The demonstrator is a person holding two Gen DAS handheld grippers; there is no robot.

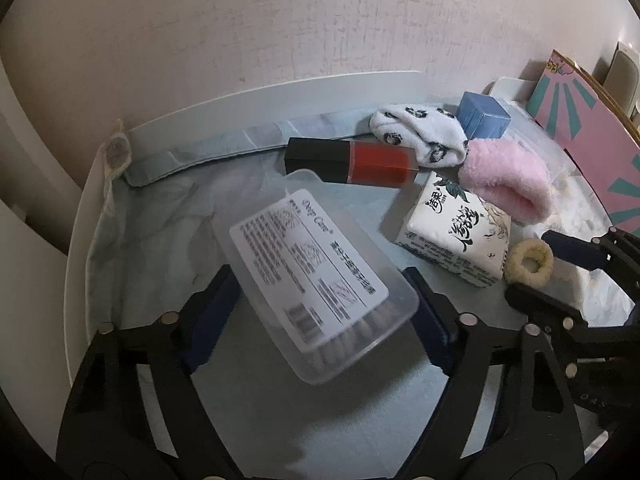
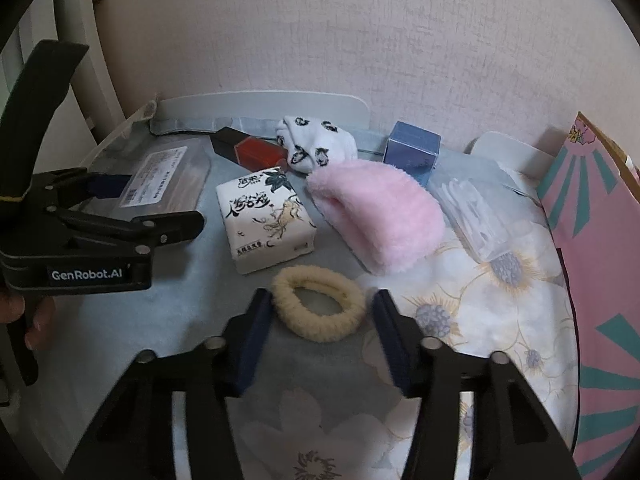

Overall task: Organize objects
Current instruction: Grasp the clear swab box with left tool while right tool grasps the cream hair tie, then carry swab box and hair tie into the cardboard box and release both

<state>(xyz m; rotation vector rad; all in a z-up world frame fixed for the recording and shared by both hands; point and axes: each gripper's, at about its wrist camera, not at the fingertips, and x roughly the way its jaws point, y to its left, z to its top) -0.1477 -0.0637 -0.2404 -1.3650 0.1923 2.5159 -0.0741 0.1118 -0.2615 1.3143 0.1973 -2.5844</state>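
Observation:
My left gripper (image 1: 320, 304) is shut on a clear plastic box of cotton swabs (image 1: 316, 276), tilted above the cloth; the box also shows in the right wrist view (image 2: 168, 178). My right gripper (image 2: 320, 320) is open around a cream hair tie (image 2: 320, 304) that lies flat on the cloth, fingers on either side and apart from it. Behind lie a white tissue pack (image 2: 266, 218), a pink fluffy pouch (image 2: 380, 216), a red and black lip gloss box (image 2: 250, 150), a patterned white sock (image 2: 316, 142) and a blue box (image 2: 414, 150).
Everything sits on a cloth-covered table (image 2: 132, 320) against a wall. A white raised rim (image 1: 80, 240) runs along the back and left. A pink and teal board (image 2: 600, 280) stands at the right. A clear packet (image 2: 476, 212) lies by the blue box.

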